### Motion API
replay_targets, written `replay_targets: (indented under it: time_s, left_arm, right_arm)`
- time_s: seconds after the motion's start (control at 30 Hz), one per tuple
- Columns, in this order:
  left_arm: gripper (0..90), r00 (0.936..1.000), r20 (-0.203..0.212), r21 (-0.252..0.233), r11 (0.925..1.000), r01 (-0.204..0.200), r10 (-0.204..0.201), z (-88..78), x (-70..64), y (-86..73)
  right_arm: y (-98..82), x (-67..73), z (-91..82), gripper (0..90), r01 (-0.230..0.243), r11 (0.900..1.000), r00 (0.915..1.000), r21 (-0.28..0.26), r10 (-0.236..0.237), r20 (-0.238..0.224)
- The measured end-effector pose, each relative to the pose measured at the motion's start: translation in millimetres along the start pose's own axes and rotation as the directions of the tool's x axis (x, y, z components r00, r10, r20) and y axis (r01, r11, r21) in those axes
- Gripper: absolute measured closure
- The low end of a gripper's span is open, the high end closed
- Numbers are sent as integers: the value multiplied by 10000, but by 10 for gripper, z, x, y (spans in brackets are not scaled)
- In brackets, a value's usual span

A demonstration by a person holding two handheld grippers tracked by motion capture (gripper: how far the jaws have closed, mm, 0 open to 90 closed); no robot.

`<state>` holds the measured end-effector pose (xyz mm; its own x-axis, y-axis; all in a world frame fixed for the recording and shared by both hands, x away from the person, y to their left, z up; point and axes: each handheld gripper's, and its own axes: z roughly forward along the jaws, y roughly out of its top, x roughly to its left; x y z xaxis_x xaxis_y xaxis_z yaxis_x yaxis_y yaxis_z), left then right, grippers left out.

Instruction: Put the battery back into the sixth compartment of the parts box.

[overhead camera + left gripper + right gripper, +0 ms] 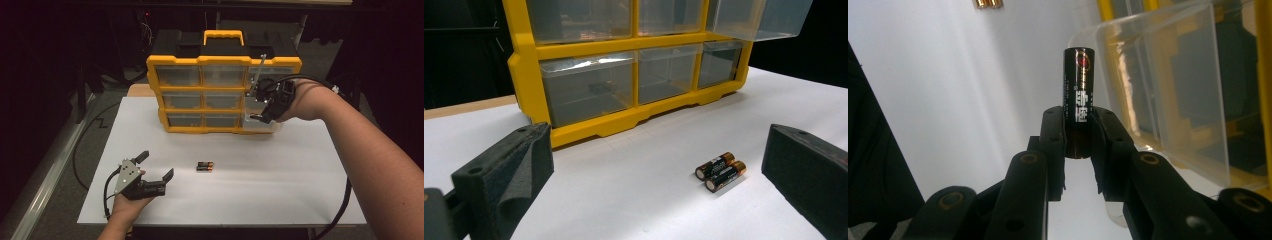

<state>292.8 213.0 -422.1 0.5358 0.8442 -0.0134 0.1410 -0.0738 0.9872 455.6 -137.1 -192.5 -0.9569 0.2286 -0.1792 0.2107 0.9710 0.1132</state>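
Note:
A yellow organizer [223, 61] with clear drawers stands at the back of the white table. One clear drawer [1168, 95] in its right column, above the bottom row, is pulled out [758, 19]. My right gripper [1078, 127] is shut on a black battery [1078, 90] that stands upright between the pads, just beside that drawer's open front corner. From above, the right gripper [260, 116] hovers at the pulled-out drawer [264, 127]. Two more batteries [205, 167] lie side by side mid-table. My left gripper [156, 166] rests open at the front left, with the batteries [720, 171] ahead of its right jaw.
The organizer has a black top and a yellow carry handle [223, 36]. The white board [300, 190] ends at dark surroundings on every side. A cable [90, 135] runs along the left edge. The other drawers [589, 87] are pushed in.

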Motion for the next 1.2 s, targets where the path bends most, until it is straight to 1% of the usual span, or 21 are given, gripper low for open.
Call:
replay_targets:
  time_s: [0.07,0.13,0.17,0.2,0.27,0.53,0.7,0.83,0.9,0.93,0.97,1.07,1.2]
  left_arm:
    - [13,10000,13,1,10000,-7,7,1,3,1]
    - [13,10000,9,-7,10000,6,-6,3,3,1]
    - [13,10000,12,-3,10000,9,-9,3,4,0]
    - [13,10000,17,-1,10000,10,-10,3,5,0]
    - [13,10000,18,-3,10000,5,-5,1,5,1]
    - [14,10000,43,-12,10000,22,-22,7,0,0]
    - [14,10000,63,26,10000,4,-5,10,-1,-2]
    - [15,10000,70,15,10000,35,-35,10,0,-2]
    - [15,9999,115,49,10000,9,-10,12,-1,-3]
    - [16,9999,127,33,10000,5,-6,12,-5,-2]
    - [16,9999,140,24,10000,6,-6,11,-8,-2]
    - [16,9999,139,-3,10000,20,-20,8,-7,-1]
    - [17,9999,151,14,10000,23,-23,9,-4,-1]
  right_arm:
    - [25,-11,-12,793,0,10000,10000,21,0,68]
    - [53,-33,-27,793,-43,10000,10000,-54,43,40]
    - [64,-38,-34,792,-94,9999,9999,34,94,91]
    - [73,-51,-29,793,-51,10000,9999,13,50,137]
    - [85,-75,-26,793,-122,9999,9998,59,121,187]
    - [89,-167,-7,792,-310,9992,9989,248,301,359]
    - [84,-233,48,792,-484,9982,9979,361,469,436]
    - [96,-249,73,791,-494,9981,9980,368,479,402]
    - [104,-262,81,791,-537,9978,9974,395,516,508]
    - [109,-265,77,791,-563,9975,9973,416,542,489]
    - [113,-264,80,791,-551,9980,9976,310,537,446]
    - [121,-270,84,790,-573,9976,9975,377,557,431]
    - [107,-276,91,788,-642,9973,9967,368,623,514]
